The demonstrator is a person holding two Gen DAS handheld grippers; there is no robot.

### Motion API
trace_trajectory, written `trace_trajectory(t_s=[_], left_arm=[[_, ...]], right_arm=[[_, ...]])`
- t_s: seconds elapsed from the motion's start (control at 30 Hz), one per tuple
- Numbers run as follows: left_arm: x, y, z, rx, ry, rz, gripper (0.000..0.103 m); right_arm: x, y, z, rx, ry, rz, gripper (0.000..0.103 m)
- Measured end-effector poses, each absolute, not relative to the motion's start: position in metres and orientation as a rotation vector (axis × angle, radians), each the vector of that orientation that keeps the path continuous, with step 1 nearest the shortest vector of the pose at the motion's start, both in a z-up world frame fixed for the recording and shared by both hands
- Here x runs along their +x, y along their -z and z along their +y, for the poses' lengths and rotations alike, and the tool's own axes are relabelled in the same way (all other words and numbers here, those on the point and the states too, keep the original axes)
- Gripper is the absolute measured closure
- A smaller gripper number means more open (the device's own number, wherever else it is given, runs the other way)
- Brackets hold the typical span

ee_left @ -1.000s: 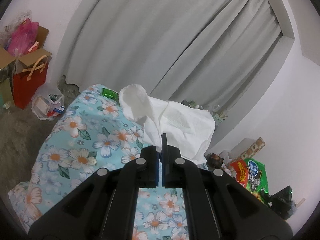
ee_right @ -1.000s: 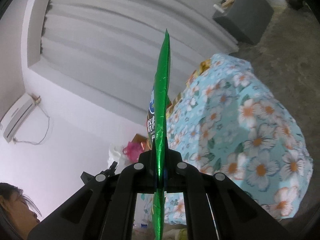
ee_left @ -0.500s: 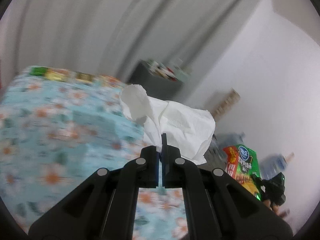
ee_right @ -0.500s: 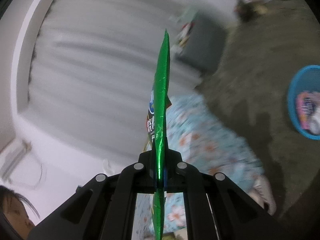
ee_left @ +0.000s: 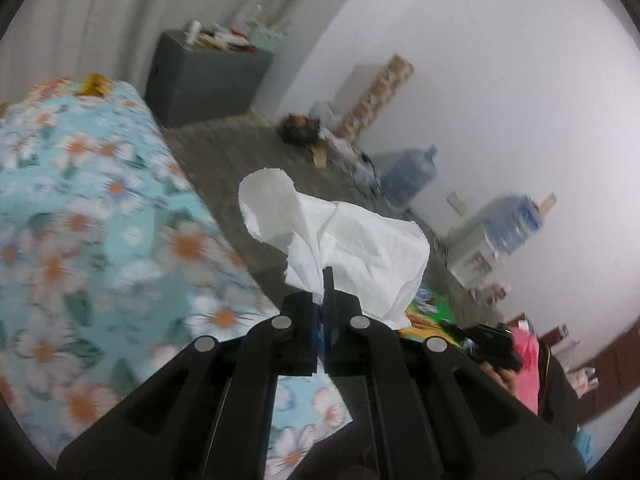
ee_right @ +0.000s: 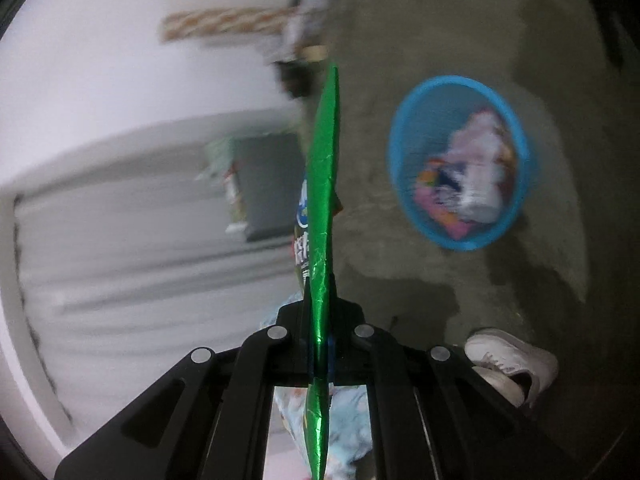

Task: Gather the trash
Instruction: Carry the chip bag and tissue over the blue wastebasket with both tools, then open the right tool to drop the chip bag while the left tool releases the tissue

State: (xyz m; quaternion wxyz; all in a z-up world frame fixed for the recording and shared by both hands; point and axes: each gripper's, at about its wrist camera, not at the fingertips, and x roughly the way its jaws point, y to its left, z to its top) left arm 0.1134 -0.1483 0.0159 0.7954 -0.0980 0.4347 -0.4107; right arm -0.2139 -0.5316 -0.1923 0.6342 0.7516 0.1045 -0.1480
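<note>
My left gripper (ee_left: pixel 322 300) is shut on a crumpled white tissue (ee_left: pixel 352 236), held in the air beside the flowered table. My right gripper (ee_right: pixel 320 320) is shut on a flat green snack bag (ee_right: pixel 322 184), seen edge-on and standing up from the jaws. A round blue waste basket (ee_right: pixel 404 184) with mixed trash inside stands on the floor up and to the right of the bag. The green bag and the right gripper also show in the left wrist view (ee_left: pixel 432 308), low right behind the tissue.
A table under a blue flowered cloth (ee_left: pixel 80 220) fills the left. A grey cabinet (ee_left: pixel 200 80) stands by the curtain. Water jugs (ee_left: pixel 408 176) and clutter line the white wall. A white shoe (ee_right: pixel 512 360) is on the concrete floor at lower right.
Both views have swung fast to the right, away from the curtain and table toward the floor. The blue basket has come further into the right wrist view. Both grips are unchanged.
</note>
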Motion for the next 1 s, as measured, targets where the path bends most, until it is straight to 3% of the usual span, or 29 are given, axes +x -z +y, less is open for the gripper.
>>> trace_trajectory(t_s=[0.37, 0.43, 0.5, 0.53, 0.63, 1.0], left_arm=[[0.121, 0.016, -0.207, -0.089, 0.896, 1.023, 0.103], [0.124, 0.019, -0.214, -0.078, 0.899, 1.033, 0.103], [0.125, 0.024, -0.226, -0.057, 0.905, 1.044, 0.103], [0.126, 0.026, -0.231, -0.05, 0.909, 1.05, 0.103], [0.127, 0.033, -0.252, -0.023, 0.931, 1.072, 0.103], [0.132, 0.105, -0.381, 0.061, 1.007, 1.299, 0.103]], right_arm=[[-0.137, 0.299, -0.579, 1.917, 0.433, 0.267, 0.095], [-0.12, 0.325, -0.592, 1.911, 0.475, 0.344, 0.072], [-0.116, 0.342, -0.598, 1.919, 0.546, 0.416, 0.06], [-0.117, 0.346, -0.602, 1.898, 0.602, 0.46, 0.06], [-0.126, 0.332, -0.605, 1.745, 0.755, 0.535, 0.05], [-0.193, 0.257, -0.596, 1.454, 0.916, 0.455, 0.049]])
